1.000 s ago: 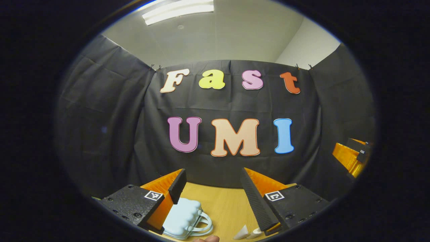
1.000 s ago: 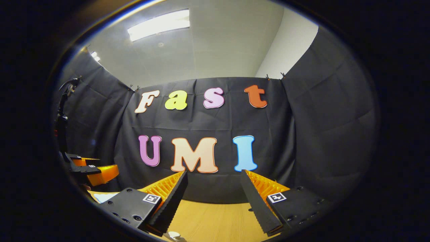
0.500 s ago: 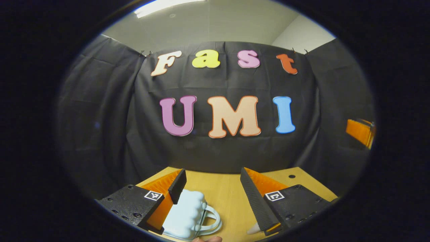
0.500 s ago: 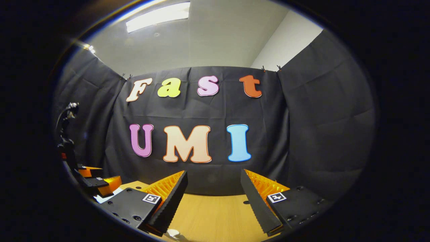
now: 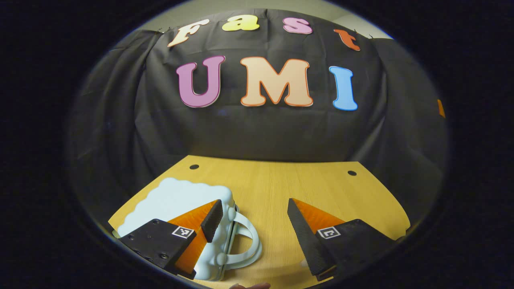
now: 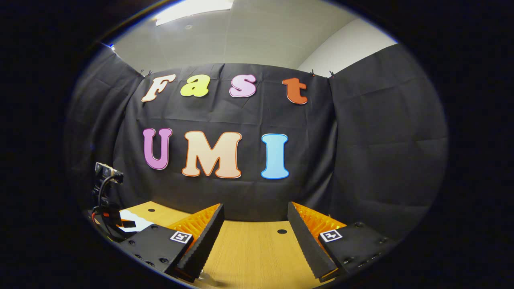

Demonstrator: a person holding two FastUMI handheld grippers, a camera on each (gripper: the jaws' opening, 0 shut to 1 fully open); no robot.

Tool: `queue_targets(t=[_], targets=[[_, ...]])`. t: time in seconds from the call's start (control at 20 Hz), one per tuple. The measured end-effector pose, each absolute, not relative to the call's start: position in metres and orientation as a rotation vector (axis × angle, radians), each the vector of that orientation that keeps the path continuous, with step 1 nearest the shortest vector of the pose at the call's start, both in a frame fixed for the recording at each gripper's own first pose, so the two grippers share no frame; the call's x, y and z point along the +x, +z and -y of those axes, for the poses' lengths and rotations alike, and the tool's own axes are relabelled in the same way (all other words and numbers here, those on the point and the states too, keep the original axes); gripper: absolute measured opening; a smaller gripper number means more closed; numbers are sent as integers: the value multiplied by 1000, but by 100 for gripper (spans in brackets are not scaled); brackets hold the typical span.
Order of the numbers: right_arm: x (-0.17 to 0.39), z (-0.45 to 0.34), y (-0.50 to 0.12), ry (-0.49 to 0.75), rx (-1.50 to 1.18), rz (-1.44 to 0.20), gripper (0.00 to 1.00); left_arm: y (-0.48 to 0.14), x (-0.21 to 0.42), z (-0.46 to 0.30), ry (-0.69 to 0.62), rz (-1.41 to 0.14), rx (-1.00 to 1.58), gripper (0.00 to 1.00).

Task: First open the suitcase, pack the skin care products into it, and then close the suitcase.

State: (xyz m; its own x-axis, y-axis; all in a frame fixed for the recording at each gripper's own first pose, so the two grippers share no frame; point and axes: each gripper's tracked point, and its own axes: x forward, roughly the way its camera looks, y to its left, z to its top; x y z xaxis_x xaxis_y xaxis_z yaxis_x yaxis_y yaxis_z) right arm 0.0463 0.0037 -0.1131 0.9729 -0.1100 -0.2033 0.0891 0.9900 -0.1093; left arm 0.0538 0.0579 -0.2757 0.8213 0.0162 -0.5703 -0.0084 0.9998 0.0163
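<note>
- Now, in the left gripper view, I see the pale blue suitcase [image 5: 182, 208] lying closed on the left side of the wooden table [image 5: 305, 188], its handle [image 5: 249, 245] pointing right.
- My left gripper [image 5: 255, 224] has its fingers wide apart with nothing between them; the left finger sits in front of the suitcase.
- Over in the right gripper view, my right gripper [image 6: 255, 235] also has its fingers apart, above bare table.
</note>
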Motion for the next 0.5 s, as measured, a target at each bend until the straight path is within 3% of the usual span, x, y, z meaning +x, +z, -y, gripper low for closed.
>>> queue_targets(t=[0.5], targets=[[46, -18, -128, -102, -148, -263, 99, -355, 43, -57, 29, -856, -21, 96]])
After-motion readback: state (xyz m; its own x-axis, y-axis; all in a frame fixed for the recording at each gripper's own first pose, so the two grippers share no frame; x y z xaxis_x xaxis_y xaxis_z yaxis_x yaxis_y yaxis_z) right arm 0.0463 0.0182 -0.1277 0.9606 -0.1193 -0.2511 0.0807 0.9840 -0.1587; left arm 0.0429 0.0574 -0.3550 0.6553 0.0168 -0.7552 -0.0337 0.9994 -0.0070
